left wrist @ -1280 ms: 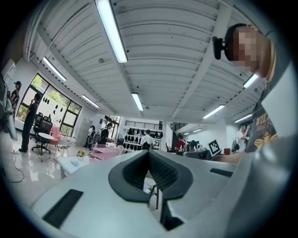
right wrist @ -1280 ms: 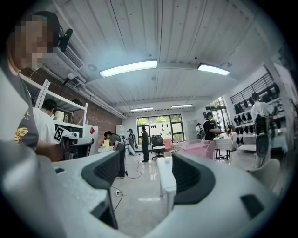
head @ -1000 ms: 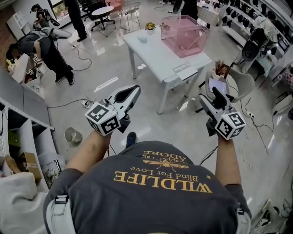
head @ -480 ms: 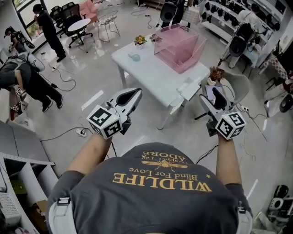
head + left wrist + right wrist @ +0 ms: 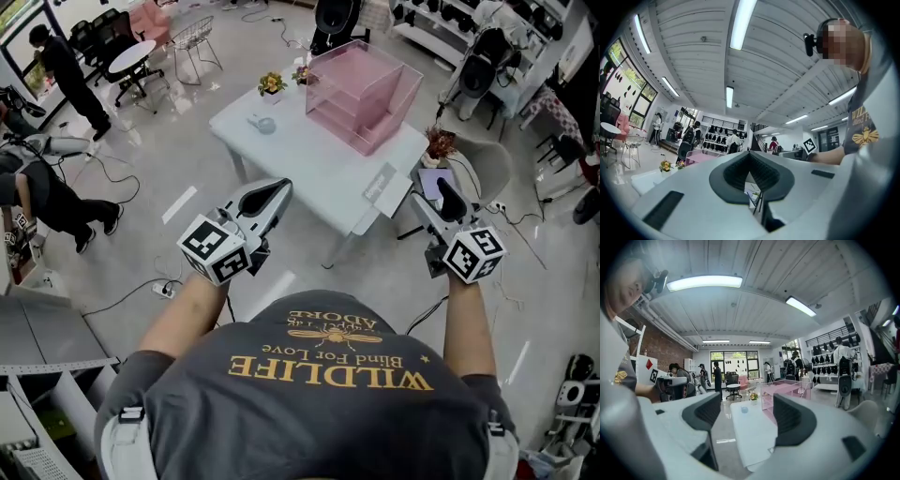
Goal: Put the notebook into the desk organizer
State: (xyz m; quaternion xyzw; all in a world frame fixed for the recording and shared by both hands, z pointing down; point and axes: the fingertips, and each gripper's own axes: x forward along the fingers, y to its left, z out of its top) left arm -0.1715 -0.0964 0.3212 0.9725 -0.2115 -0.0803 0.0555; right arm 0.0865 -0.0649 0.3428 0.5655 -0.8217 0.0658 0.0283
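The pink see-through desk organizer (image 5: 362, 92) stands at the far side of a white table (image 5: 309, 155). A pale flat notebook (image 5: 379, 184) lies at the table's near right corner. Both grippers are held in the air in front of the person's chest, short of the table. My left gripper (image 5: 278, 188) is shut with nothing in it; its pads meet at the tip (image 5: 751, 157). My right gripper (image 5: 443, 194) is open and empty, its jaws (image 5: 749, 416) framing the table (image 5: 752, 427) and the organizer (image 5: 783, 391).
Two small flower pots (image 5: 272, 84) and a small grey-blue object (image 5: 262, 123) sit on the table's far left. A chair (image 5: 473, 164) with a tablet and a plant (image 5: 439, 143) stands right of the table. People (image 5: 58, 66) and floor cables are at the left; shelving (image 5: 37, 394) is at lower left.
The table and organizer have shifted toward the middle of the head view and sit closer to the grippers. Both grippers keep the same pose and jaw state.
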